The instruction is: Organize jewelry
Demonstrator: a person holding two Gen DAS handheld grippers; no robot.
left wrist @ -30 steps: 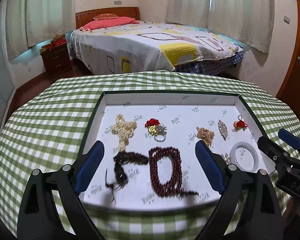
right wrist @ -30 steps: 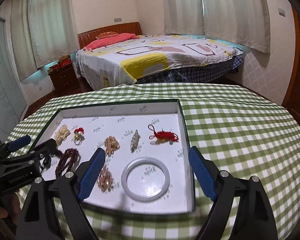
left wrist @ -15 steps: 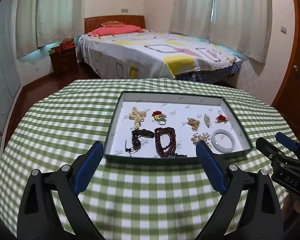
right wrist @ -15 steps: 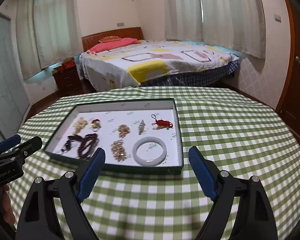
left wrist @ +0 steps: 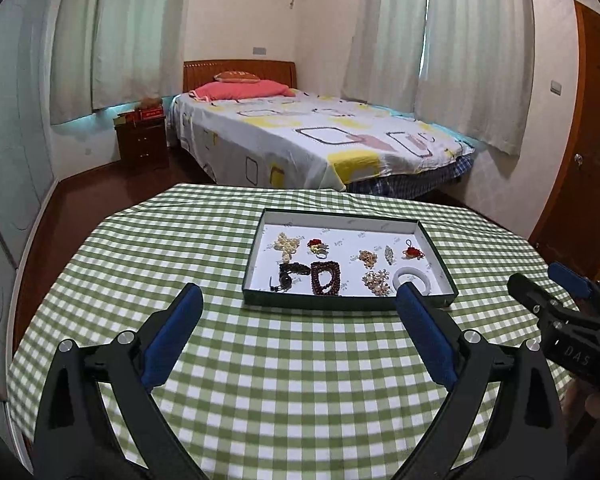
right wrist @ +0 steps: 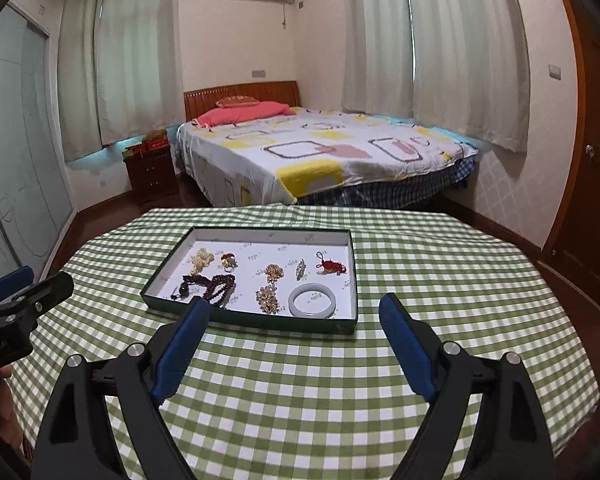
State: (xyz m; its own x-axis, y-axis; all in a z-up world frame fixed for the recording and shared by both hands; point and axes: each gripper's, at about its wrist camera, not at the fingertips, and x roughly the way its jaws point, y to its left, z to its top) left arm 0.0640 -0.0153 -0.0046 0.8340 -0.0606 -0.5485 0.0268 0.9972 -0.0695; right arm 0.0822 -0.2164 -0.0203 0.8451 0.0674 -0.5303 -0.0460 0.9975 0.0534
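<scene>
A dark green tray with a white floor [left wrist: 440,256] [right wrist: 354,276] sits on the checked table. It holds a dark red bead string [left wrist: 326,278] [right wrist: 222,288], a dark brown bead string [left wrist: 290,270], a pearl piece [left wrist: 286,245] [right wrist: 202,260], a white bangle [left wrist: 414,278] [right wrist: 312,300], gold clusters [left wrist: 376,282] [right wrist: 267,298] and a red knot charm [left wrist: 412,253] [right wrist: 331,267]. My left gripper [left wrist: 298,308] and right gripper [right wrist: 294,320] are both open and empty, held well back from the tray's near wall.
The round table has a green-and-white checked cloth [left wrist: 284,380] [right wrist: 300,380]. Beyond it stand a bed [left wrist: 312,144], a wooden nightstand [left wrist: 142,140] and a door at the right [left wrist: 592,160]. Each gripper shows at the edge of the other's view.
Both grippers have pulled back and up from over the tray. The tray now looks small and far, with checked cloth between it and the fingers. The jewelry has not moved.
</scene>
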